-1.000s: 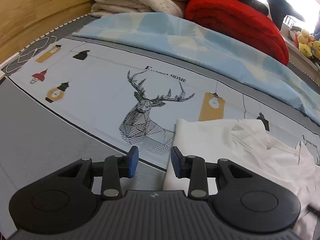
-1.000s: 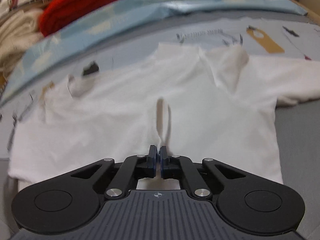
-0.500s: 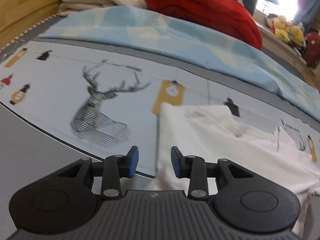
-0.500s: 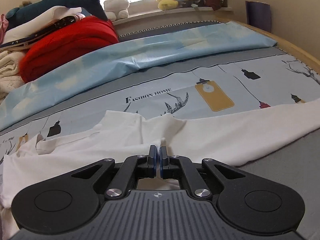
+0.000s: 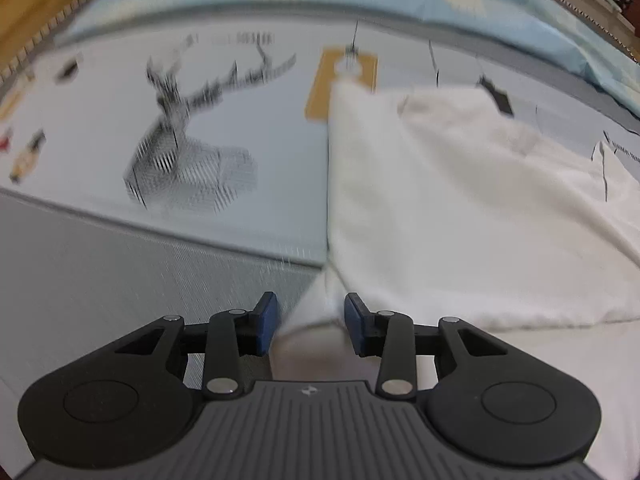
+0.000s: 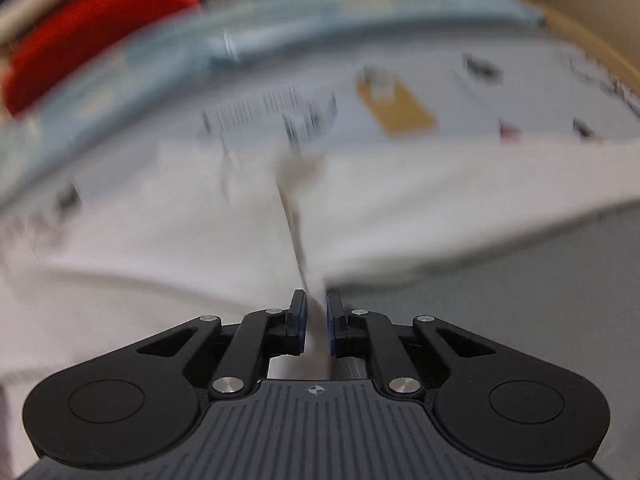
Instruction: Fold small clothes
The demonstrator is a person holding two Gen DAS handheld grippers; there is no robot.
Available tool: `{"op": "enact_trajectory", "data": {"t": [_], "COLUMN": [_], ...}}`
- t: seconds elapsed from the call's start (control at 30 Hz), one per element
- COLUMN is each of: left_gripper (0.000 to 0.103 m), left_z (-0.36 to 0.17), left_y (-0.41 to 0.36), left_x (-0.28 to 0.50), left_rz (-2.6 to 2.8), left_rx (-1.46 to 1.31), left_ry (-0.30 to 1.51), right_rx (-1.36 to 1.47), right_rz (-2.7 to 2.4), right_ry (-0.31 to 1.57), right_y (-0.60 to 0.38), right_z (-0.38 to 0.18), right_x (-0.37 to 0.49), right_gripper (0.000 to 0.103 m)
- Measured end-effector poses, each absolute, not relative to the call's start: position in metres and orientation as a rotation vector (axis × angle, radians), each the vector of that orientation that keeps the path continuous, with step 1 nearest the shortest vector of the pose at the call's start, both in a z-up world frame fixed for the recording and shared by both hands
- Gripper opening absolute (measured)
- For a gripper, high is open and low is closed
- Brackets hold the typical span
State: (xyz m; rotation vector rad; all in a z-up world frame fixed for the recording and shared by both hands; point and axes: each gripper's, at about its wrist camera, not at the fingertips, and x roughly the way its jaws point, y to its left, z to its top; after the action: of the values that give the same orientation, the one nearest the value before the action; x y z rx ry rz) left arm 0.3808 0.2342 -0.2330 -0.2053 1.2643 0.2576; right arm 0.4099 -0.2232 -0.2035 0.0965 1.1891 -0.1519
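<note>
The white garment (image 5: 460, 208) lies spread on the bed (image 5: 100, 272). The right gripper (image 6: 316, 320) jaws are opening around a pinched ridge, so that fold may slump. The left gripper (image 5: 310, 322) jaws stand part open, a corner between them ungripped; closing late could miss it

Motion blur leaves no lettering legible: a smeared line of print on the bedsheet (image 5: 100, 128), above the deer drawing (image 5: 188, 148), may be words but cannot be read.
</note>
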Motion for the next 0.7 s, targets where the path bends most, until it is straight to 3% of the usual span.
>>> {"op": "enact_trajectory", "data": {"t": [0.13,0.27,0.3,0.37,0.4,0.5,0.7], "left_gripper": [0.040,0.040,0.034,0.034,0.034,0.035,0.037], "left_z": [-0.218,-0.232,-0.240,-0.244,-0.238,-0.211,-0.185], "left_y": [0.230,0.227,0.226,0.227,0.226,0.218,0.195], "left_x": [0.383,0.383,0.384,0.383,0.385,0.387,0.389], "left_rz": [0.196,0.158,0.178,0.189,0.195,0.185,0.118], "left_rx": [-0.287,-0.327,-0.307,-0.293,-0.284,-0.270,-0.311], "left_ry": [1.186,1.271,1.321,1.345,1.340,1.261,1.214], "right_rx": [0.170,0.164,0.110,0.136,0.165,0.120,0.241], "right_rz": [-0.056,-0.025,-0.065,-0.094,-0.109,-0.192,-0.439], "right_ry": [1.095,1.250,1.298,1.302,1.287,1.163,1.105], "right_y": [-0.221,-0.220,-0.220,-0.227,-0.230,-0.241,-0.319], "right_z": [-0.192,-0.222,-0.233,-0.232,-0.225,-0.202,-0.191], "right_x": [0.411,0.411,0.411,0.412,0.413,0.413,0.395], "right_gripper": [0.014,0.015,0.011,0.008,0.011,0.032,0.035]}}
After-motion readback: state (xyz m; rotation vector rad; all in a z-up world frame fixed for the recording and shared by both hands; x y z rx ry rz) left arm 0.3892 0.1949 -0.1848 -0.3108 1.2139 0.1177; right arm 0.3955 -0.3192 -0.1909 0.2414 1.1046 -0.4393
